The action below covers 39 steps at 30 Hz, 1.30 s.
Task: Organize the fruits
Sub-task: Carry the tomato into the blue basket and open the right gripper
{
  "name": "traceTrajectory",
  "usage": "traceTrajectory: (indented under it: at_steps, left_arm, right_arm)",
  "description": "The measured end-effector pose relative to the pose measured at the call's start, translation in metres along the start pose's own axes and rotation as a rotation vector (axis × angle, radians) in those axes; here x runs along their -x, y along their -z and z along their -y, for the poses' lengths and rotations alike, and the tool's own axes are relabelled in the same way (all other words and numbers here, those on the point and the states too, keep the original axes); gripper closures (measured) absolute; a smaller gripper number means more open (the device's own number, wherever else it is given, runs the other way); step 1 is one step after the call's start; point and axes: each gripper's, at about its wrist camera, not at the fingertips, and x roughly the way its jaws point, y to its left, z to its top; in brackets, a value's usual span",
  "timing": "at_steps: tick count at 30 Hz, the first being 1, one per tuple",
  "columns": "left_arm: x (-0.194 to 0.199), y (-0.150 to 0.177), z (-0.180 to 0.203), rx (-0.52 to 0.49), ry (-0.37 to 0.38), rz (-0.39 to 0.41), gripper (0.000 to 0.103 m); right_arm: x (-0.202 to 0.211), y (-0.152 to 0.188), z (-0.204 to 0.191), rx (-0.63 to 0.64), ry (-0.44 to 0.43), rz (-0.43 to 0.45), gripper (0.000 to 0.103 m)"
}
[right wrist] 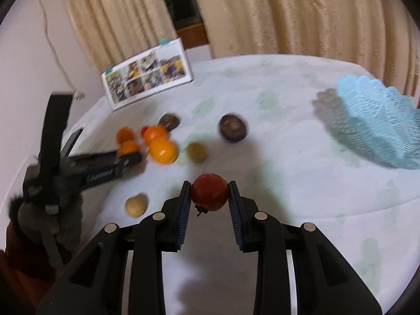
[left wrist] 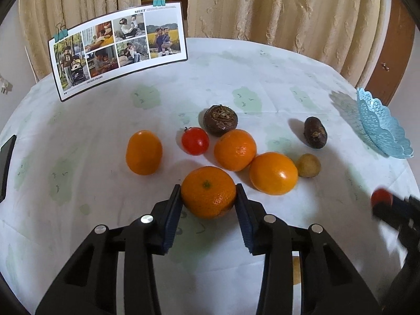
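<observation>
- My left gripper (left wrist: 208, 197) has its pads against both sides of a mandarin (left wrist: 208, 192) that sits on the table (left wrist: 262, 78) — clamped on it, as far as I can judge, but not lifted.
- My right gripper (right wrist: 209, 197) is closed on a tomato (right wrist: 209, 191), stem hanging down, held above the cloth.
- The blue basket (right wrist: 378, 123) stands at the table's right edge, well apart from the fruit. I see nothing in it, though the right view is blurred and only part of its inside shows.
- So I judge the job barely begun — two fruits in hand, none delivered.
- Left on the table: three more oranges (left wrist: 273, 173), a second tomato (left wrist: 195, 141), two dark fruits (left wrist: 220, 120), a small tan one (left wrist: 308, 165).
- Only the right view shows another pale fruit (right wrist: 135, 205) lying near my side of the table; the left view hides most of it behind the gripper.
- Only the left view shows the cluster sharply, and a dark phone-like object (left wrist: 6, 165) at the left edge.
</observation>
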Motion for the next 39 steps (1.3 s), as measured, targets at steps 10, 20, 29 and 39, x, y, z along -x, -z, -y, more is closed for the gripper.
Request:
traceTrajectory:
  at_steps: [10,20,29,39]
  left_arm:
    - [0.024,-0.011,0.027,-0.055,0.011,0.057,0.063]
    - [0.033,-0.023,0.072,-0.126,0.033,0.08,0.063]
    - [0.032,-0.042,0.14,-0.219,0.11,0.084,0.063]
    - [0.014,-0.072,0.233,-0.31,0.225,0.082,0.063]
  right_arm:
    - [0.049,-0.032,0.086,-0.177,0.18,0.2,0.074]
    - [0.059,-0.036,0.161,-0.295,0.325,0.266,0.073]
    - [0.076,-0.015,0.19,-0.388,0.379,0.382,0.047]
    - [0.1,0.013,0.206,-0.489,0.524,0.519,0.03]
